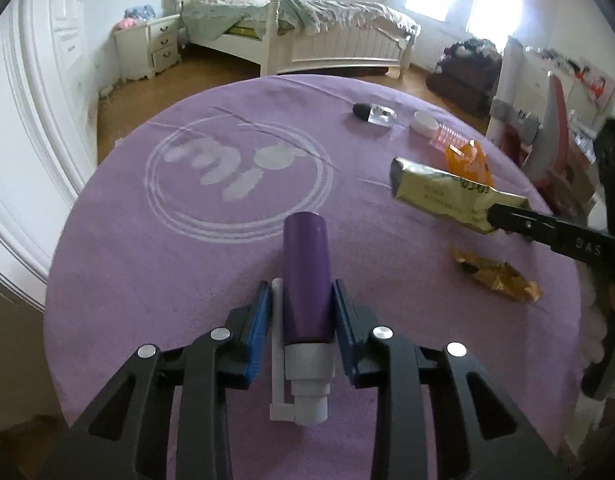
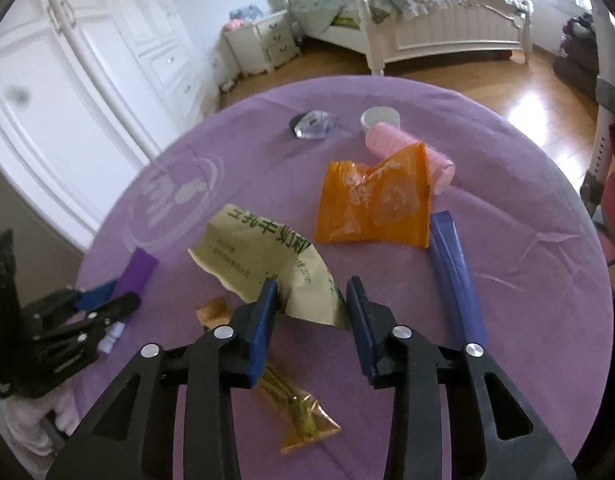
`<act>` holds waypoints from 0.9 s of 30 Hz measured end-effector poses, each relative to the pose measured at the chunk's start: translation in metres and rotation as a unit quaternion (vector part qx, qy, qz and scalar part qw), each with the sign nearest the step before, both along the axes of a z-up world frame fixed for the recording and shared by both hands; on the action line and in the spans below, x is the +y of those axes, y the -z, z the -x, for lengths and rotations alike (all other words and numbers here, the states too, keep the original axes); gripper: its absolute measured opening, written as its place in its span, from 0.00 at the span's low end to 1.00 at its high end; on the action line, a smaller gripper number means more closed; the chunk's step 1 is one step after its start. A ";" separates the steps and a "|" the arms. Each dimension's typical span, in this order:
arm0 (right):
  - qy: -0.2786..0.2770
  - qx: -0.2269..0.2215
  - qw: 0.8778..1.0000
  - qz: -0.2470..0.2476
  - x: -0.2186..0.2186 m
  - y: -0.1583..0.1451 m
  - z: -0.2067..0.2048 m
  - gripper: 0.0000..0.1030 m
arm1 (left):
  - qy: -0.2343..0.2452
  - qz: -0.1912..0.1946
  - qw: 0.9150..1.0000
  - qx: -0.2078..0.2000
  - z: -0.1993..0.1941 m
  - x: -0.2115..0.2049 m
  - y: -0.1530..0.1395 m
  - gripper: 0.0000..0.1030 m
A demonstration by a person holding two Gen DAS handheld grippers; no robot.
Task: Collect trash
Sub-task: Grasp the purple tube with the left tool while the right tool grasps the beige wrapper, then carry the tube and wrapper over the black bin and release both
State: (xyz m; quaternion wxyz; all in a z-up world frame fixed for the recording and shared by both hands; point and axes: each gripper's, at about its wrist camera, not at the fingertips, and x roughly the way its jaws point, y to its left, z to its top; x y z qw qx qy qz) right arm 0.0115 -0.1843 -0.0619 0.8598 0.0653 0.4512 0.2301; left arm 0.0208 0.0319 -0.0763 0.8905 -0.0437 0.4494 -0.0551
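Purple tube (image 1: 307, 276) clamped in left tool (image 1: 301, 300)

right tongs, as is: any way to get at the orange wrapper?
Probably not yet. The right tongs already hold the yellow-green wrapper, so they are occupied. The orange wrapper lies uncovered just beyond on the purple cloth; nothing else blocks it.

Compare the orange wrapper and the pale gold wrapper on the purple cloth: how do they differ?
The orange wrapper lies on the table, touched by no gripper; the pale gold wrapper is pinched by the right gripper and looks lifted. The orange one is translucent with pale print; the gold one is opaque with dark lettering. The orange one leans against a pink roller; the gold one does not. Both are crumpled and empty.
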 end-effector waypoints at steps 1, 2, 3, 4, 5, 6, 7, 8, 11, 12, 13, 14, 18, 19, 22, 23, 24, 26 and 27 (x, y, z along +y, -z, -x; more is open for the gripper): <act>0.003 -0.002 1.000 -0.016 -0.005 -0.004 0.002 0.33 | -0.002 0.007 1.000 -0.004 0.001 0.001 -0.001 0.30; 0.006 -0.004 0.999 -0.033 -0.011 -0.008 0.005 0.33 | -0.001 0.012 1.000 -0.012 0.002 0.002 -0.003 0.30; 0.009 -0.007 0.999 -0.045 -0.016 -0.012 0.007 0.33 | -0.001 0.017 1.000 -0.023 0.004 0.002 -0.007 0.30; 0.013 -0.011 0.998 -0.058 -0.020 -0.016 0.010 0.33 | 0.000 0.023 0.999 -0.032 0.006 0.001 -0.011 0.30; 0.017 -0.016 0.997 -0.069 -0.025 -0.021 0.013 0.33 | 0.003 0.029 0.999 -0.044 0.009 -0.001 -0.018 0.30; 0.022 -0.022 0.996 -0.081 -0.031 -0.027 0.017 0.33 | 0.006 0.032 0.998 -0.051 0.009 -0.003 -0.023 0.30; 0.028 -0.027 0.995 -0.090 -0.038 -0.032 0.020 0.33 | 0.011 0.037 0.997 -0.063 0.010 -0.008 -0.031 0.30; 0.035 -0.033 0.994 -0.097 -0.044 -0.036 0.025 0.33 | 0.016 0.040 0.996 -0.072 0.012 -0.013 -0.037 0.29; 0.059 -0.056 0.990 -0.117 -0.068 -0.053 0.036 0.33 | 0.040 0.052 0.993 -0.100 0.013 -0.034 -0.058 0.25; 0.070 -0.067 0.988 -0.123 -0.079 -0.060 0.042 0.33 | 0.051 0.055 0.991 -0.109 0.013 -0.045 -0.066 0.25; 0.079 -0.076 0.986 -0.127 -0.088 -0.065 0.046 0.33 | 0.064 0.056 0.989 -0.117 0.012 -0.055 -0.073 0.25; 0.088 -0.084 0.984 -0.130 -0.096 -0.071 0.050 0.33 | 0.075 0.058 0.988 -0.124 0.011 -0.065 -0.078 0.25; 0.126 -0.116 0.975 -0.138 -0.137 -0.090 0.065 0.33 | 0.127 0.061 0.978 -0.153 0.009 -0.111 -0.100 0.24; 0.134 -0.122 0.974 -0.139 -0.145 -0.093 0.068 0.33 | 0.140 0.071 0.975 -0.156 0.006 -0.123 -0.105 0.24; 0.160 -0.136 0.967 -0.141 -0.175 -0.099 0.079 0.33 | 0.164 0.084 0.969 -0.162 0.000 -0.151 -0.113 0.24; 0.169 -0.140 0.965 -0.142 -0.185 -0.101 0.083 0.33 | 0.172 0.085 0.968 -0.164 -0.001 -0.159 -0.115 0.24; 0.180 -0.145 0.962 -0.142 -0.197 -0.103 0.087 0.33 | 0.180 0.087 0.966 -0.165 -0.002 -0.168 -0.117 0.24; 0.198 -0.150 0.958 -0.144 -0.215 -0.103 0.093 0.33 | 0.202 0.092 0.961 -0.165 -0.003 -0.190 -0.120 0.24; 0.209 -0.154 0.955 -0.145 -0.227 -0.103 0.096 0.33 | 0.213 0.093 0.958 -0.166 -0.003 -0.202 -0.121 0.24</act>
